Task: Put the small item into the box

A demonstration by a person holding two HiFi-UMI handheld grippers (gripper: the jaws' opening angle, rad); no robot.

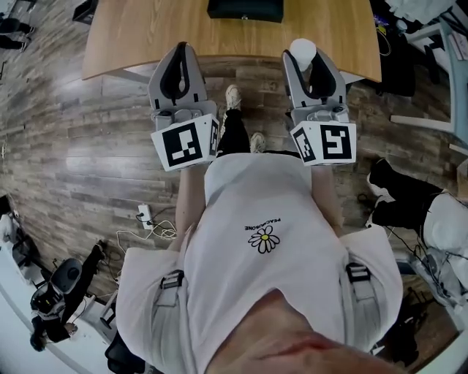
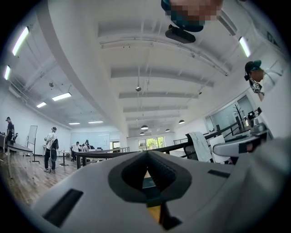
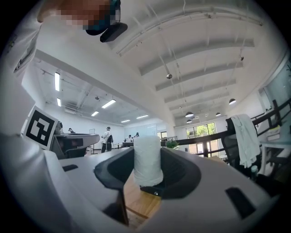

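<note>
In the head view, my right gripper [image 1: 305, 61] is shut on a small white roll [image 1: 303, 51], which stands upright between its jaws just in front of the wooden table's [image 1: 139, 36] near edge. The right gripper view shows the same white roll [image 3: 148, 160] clamped between the dark pads [image 3: 182, 170], with the tabletop below. A dark green box [image 1: 245, 9] sits on the table at the far middle, ahead of both grippers. My left gripper [image 1: 178, 67] is level with the right one, its jaws together and nothing in them. In the left gripper view the left gripper [image 2: 147, 154] has its tips touching.
The person's shoes [image 1: 234, 96] stand on the wood-plank floor by the table edge. A power strip with white cable [image 1: 145, 215] lies at the left. Another person's legs and black shoes [image 1: 384, 175] are at the right. Dark equipment [image 1: 58, 288] sits at the lower left.
</note>
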